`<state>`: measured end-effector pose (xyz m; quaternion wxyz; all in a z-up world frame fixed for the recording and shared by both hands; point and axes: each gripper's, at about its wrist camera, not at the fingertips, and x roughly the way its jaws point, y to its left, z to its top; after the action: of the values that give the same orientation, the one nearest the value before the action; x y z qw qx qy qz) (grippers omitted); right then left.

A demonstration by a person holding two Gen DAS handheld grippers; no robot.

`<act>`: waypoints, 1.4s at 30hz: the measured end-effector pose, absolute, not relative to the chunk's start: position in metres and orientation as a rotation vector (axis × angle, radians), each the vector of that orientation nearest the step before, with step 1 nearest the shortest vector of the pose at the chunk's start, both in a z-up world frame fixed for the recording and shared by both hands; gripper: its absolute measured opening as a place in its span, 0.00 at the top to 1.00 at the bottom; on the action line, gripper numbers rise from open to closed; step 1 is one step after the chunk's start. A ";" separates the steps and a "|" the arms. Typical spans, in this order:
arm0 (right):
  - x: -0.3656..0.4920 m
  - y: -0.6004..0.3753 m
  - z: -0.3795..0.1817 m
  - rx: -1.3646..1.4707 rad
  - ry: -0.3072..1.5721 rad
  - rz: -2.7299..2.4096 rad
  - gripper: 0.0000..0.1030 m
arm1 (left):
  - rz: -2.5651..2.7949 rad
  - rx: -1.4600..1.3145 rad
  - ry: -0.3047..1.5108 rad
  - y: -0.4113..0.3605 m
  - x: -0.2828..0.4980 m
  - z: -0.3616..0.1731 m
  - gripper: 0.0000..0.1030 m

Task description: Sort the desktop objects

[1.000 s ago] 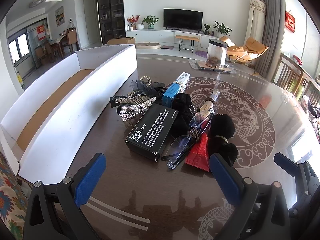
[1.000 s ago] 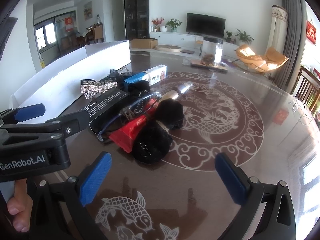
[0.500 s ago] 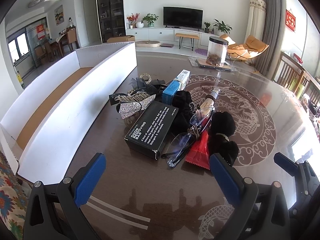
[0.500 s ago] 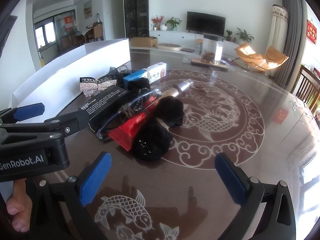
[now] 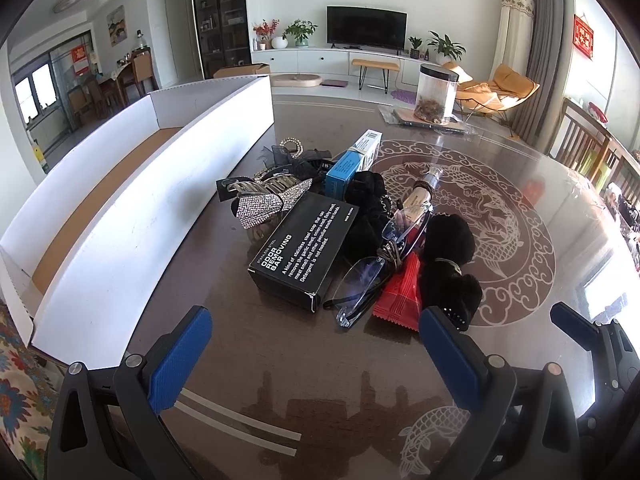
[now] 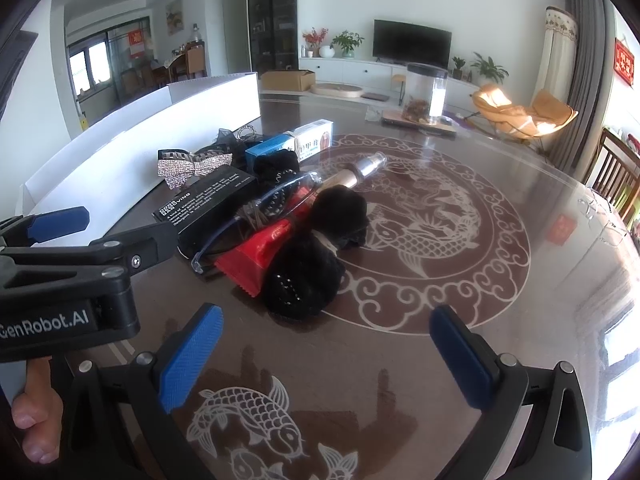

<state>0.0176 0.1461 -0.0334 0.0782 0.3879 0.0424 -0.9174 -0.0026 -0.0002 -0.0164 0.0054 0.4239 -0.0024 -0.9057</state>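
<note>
A pile of small objects lies mid-table: a black box (image 5: 306,246) (image 6: 208,204), clear glasses (image 5: 368,276) (image 6: 256,220), a red packet (image 5: 400,292) (image 6: 256,252), a black fluffy hair tie (image 5: 448,264) (image 6: 312,268), a rhinestone bow clip (image 5: 264,204) (image 6: 194,166), a blue box (image 5: 346,168) (image 6: 270,148) and a small bottle (image 5: 422,194) (image 6: 356,172). My left gripper (image 5: 312,352) is open and empty, just short of the black box. My right gripper (image 6: 326,354) is open and empty, just short of the hair tie.
A long white cardboard tray (image 5: 132,216) (image 6: 168,120) runs along the pile's left. A clear jar (image 5: 436,94) (image 6: 424,94) stands on a board at the table's far side. Wooden chairs (image 5: 592,148) stand at the right. The left gripper's body (image 6: 72,276) fills the right view's left.
Both grippers have crept slightly forward toward the pile. Both stay open. Nothing on the table has moved.
</note>
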 end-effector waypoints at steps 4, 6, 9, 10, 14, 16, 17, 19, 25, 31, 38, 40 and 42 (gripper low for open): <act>0.014 0.147 -0.035 1.183 0.121 -2.745 0.00 | -2.789 1.404 0.044 -0.007 -0.008 -0.025 0.00; 0.012 0.149 -0.034 1.183 0.103 -2.749 0.00 | -2.757 1.456 0.100 -0.014 -0.012 -0.031 0.00; 0.012 0.151 -0.036 1.189 0.081 -2.737 0.00 | -2.707 1.520 0.141 -0.019 -0.016 -0.042 0.00; 0.011 0.152 -0.038 1.197 0.075 -2.722 0.00 | -2.692 1.531 0.127 -0.018 -0.017 -0.045 0.00; 0.005 0.154 -0.053 1.276 0.078 -2.642 0.00 | -2.648 1.590 0.042 -0.008 -0.020 -0.057 0.00; 0.000 0.155 -0.062 1.323 0.080 -2.600 0.00 | -2.611 1.632 -0.002 -0.005 -0.022 -0.065 0.00; -0.002 0.155 -0.066 1.344 0.082 -2.580 0.00 | -2.589 1.659 -0.015 -0.005 -0.024 -0.069 0.00; -0.004 0.155 -0.074 1.372 0.101 -2.559 0.00 | -2.553 1.708 -0.019 -0.005 -0.026 -0.078 0.00; -0.009 0.157 -0.084 1.389 0.183 -2.562 0.00 | -2.505 1.776 0.022 -0.012 -0.029 -0.087 0.00; -0.009 0.157 -0.084 1.369 0.193 -2.570 0.00 | -2.500 1.796 0.065 -0.015 -0.029 -0.089 0.00; -0.007 0.157 -0.084 1.334 0.187 -2.596 0.00 | -2.493 1.793 0.073 -0.017 -0.027 -0.088 0.00; -0.007 0.157 -0.084 1.334 0.188 -2.596 0.00 | -2.490 1.793 0.075 -0.017 -0.026 -0.088 0.00; -0.007 0.157 -0.084 1.334 0.187 -2.596 0.00 | -2.487 1.795 0.076 -0.017 -0.026 -0.088 0.00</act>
<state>-0.0073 0.1568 -0.0844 0.1084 0.4534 0.0637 -0.8824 -0.0265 -0.0167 -0.0879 0.0366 0.5848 0.0249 -0.8100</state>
